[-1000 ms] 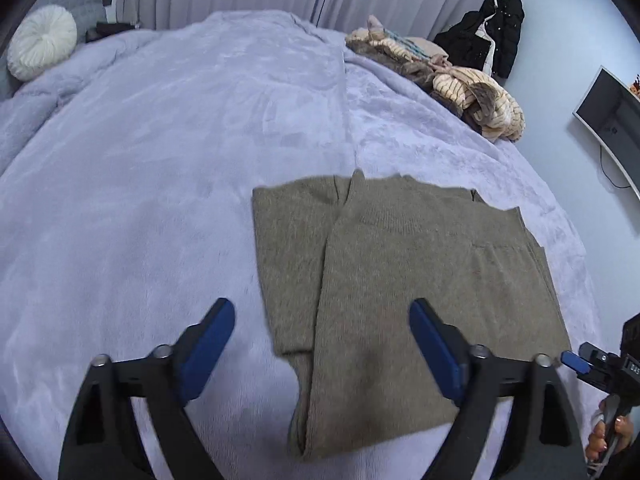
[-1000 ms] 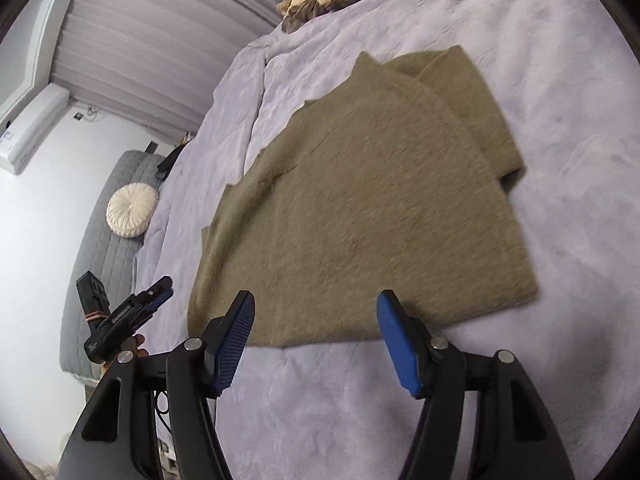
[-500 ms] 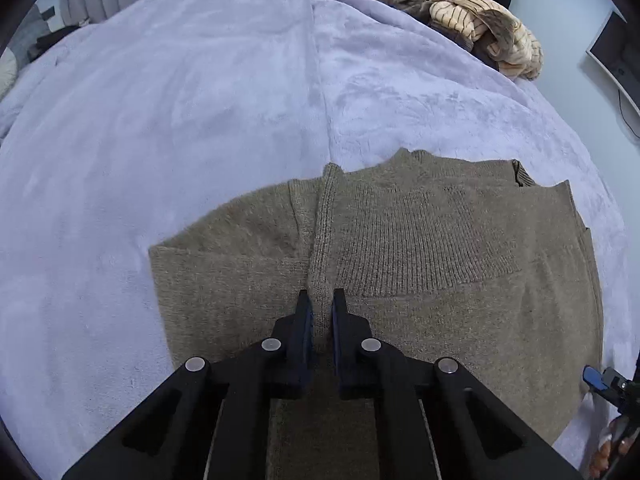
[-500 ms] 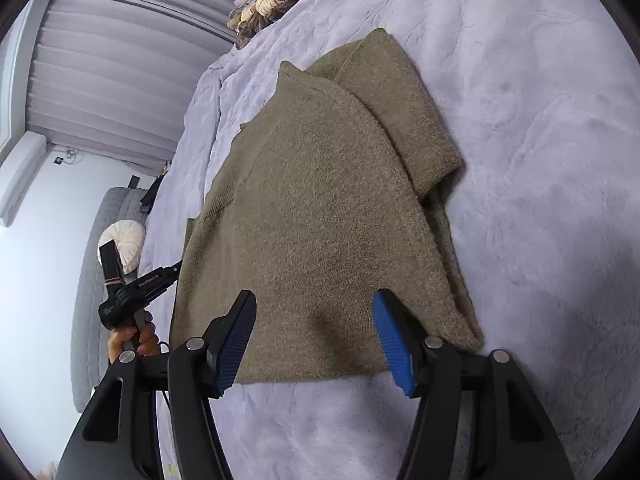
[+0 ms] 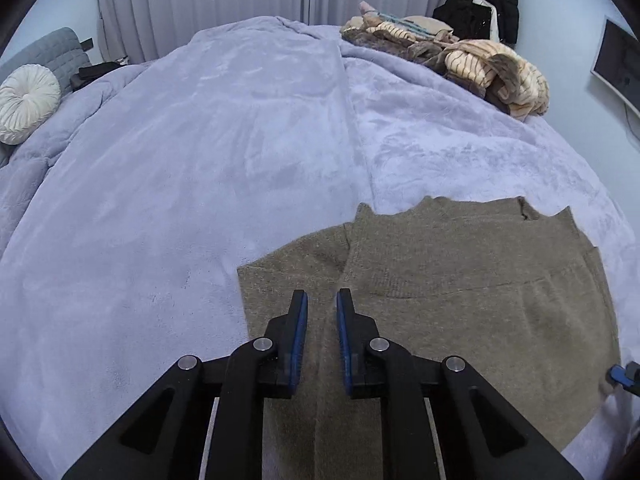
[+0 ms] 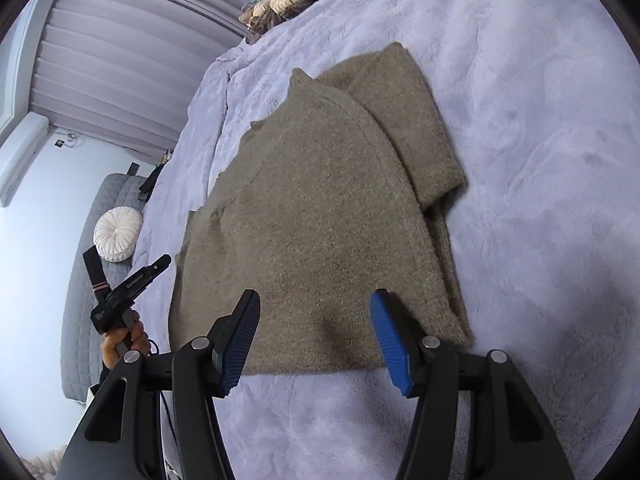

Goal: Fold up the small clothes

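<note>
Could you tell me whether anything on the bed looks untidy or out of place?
Mostly tidy: the olive sweater lies flat on the lavender blanket with one sleeve folded over. The odd spot is the heap of striped clothes at the far corner, bunched and unfolded. The folded sleeve's lower edge also sticks out past the sweater's side.

Lavender plush blanket [image 5: 224, 168] covering the bed; heap of striped knit garments [image 5: 476, 66] at its far edge; round cream pleated cushion [image 5: 26, 102]; black jacket [image 5: 486, 4] hanging before pale curtains [image 5: 224, 4].
</note>
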A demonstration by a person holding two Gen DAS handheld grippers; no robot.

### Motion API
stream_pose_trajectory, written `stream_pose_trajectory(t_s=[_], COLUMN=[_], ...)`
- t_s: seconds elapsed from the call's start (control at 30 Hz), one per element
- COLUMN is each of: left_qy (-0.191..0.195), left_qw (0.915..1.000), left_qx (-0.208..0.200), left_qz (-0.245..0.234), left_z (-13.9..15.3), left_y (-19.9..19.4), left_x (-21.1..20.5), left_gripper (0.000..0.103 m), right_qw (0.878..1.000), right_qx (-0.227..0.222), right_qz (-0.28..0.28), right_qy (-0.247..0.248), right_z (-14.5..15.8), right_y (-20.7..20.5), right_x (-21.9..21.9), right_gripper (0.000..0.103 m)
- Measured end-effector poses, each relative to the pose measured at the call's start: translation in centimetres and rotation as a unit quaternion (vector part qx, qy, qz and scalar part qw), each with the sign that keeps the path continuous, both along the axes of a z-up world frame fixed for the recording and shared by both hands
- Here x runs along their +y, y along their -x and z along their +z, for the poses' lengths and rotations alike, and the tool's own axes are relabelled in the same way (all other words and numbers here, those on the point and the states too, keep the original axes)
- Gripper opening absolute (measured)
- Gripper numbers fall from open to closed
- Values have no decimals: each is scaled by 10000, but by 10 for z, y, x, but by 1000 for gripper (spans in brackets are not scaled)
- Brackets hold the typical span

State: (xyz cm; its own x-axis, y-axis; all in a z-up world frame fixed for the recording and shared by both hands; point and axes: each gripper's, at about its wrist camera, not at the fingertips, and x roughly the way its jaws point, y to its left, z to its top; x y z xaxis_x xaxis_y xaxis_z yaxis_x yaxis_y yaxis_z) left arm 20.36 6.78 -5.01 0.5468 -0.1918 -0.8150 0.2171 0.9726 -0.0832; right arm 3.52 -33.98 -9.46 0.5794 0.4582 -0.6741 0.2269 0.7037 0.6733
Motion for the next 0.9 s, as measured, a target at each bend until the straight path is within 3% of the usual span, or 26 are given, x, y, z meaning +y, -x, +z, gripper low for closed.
stream_pose_trajectory(t_s=[0.03, 0.07, 0.1, 0.17, 0.27, 0.33, 0.5, 0.67, 0.9], left_qy=[136, 227, 327, 486, 413, 539, 755, 399, 541], left_qw=[9999, 9997, 9993, 9981, 9968, 9967, 9952, 9973, 9952], left_qx=[7, 39, 95, 347, 690, 608, 537, 509, 604], left_qz=[-75, -119, -157, -167, -31, 76, 303, 344, 555], left_z=[5, 7, 7, -5, -34, -45, -38, -36, -40], left_y=[7, 10, 15, 27, 44, 59, 81, 102, 122], left_x=[0, -1, -3, -8, -11, -2, 17, 12, 15], left_gripper=[16, 16, 16, 16, 16, 16, 16, 16, 16], right_qw=[9999, 9998, 9996, 9992, 9990, 9976, 9972, 9973, 9961], right_qx=[-96, -194, -247, -218, -16, 251, 224, 231, 279], right_qz=[0, 26, 58, 85, 104, 22, -233, -267, -197], right_qy=[31, 63, 137, 336, 431, 641, 680, 639, 814], right_z=[5, 10, 14, 16, 3, -10, -15, -12, -4], right_y=[-1, -2, -6, -16, -28, -31, -12, 1, 13], right_x=[0, 1, 3, 9, 17, 18, 3, 1, 7], right_gripper=[51, 37, 32, 32, 32, 28, 26, 29, 30])
